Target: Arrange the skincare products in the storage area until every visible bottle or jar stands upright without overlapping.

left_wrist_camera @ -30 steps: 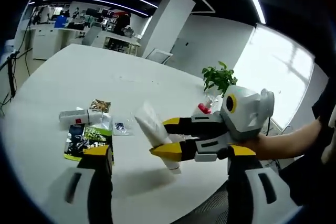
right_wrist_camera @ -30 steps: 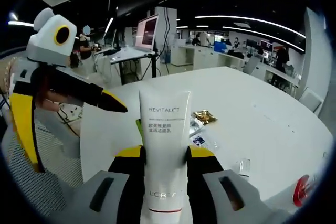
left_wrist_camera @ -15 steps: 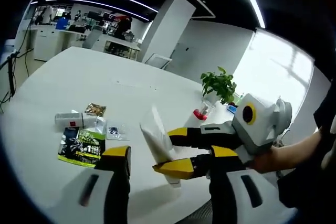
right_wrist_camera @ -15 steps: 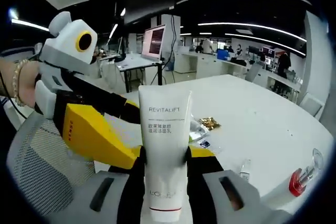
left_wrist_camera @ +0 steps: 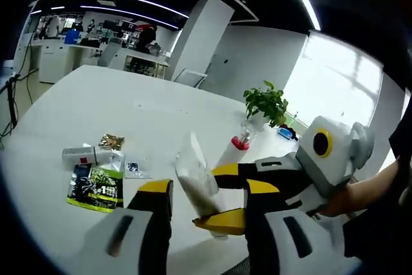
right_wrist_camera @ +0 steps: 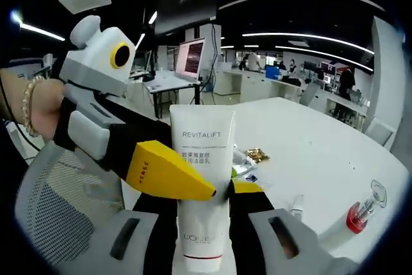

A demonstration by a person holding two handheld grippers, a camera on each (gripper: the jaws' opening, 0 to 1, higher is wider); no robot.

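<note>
Lower end of white tube point(right_wrist_camera: 201, 188) cut off by frame edge in right gripper view; cap hidden. Small print below "REVITALIFT" unreadable. One tube, held off the white table point(left_wrist_camera: 84, 101), clenched between jaws of right gripper point(right_wrist_camera: 201, 192), printed face to camera. Left gripper point(left_wrist_camera: 201, 207) reaching in from the left in right gripper view, one yellow jaw tip across the tube's front; jaws spread apart either side of the tube in left gripper view, contact not clear. On table: one green-and-black sachet point(left_wrist_camera: 95, 188), one small gold packet point(left_wrist_camera: 111, 141), one small clear packet point(left_wrist_camera: 134, 169), one white box with red mark point(left_wrist_camera: 82, 155). One clear bottle with red cap point(right_wrist_camera: 360, 210), standing, contents indistinct. One potted plant point(left_wrist_camera: 266, 102) at far edge.
</note>
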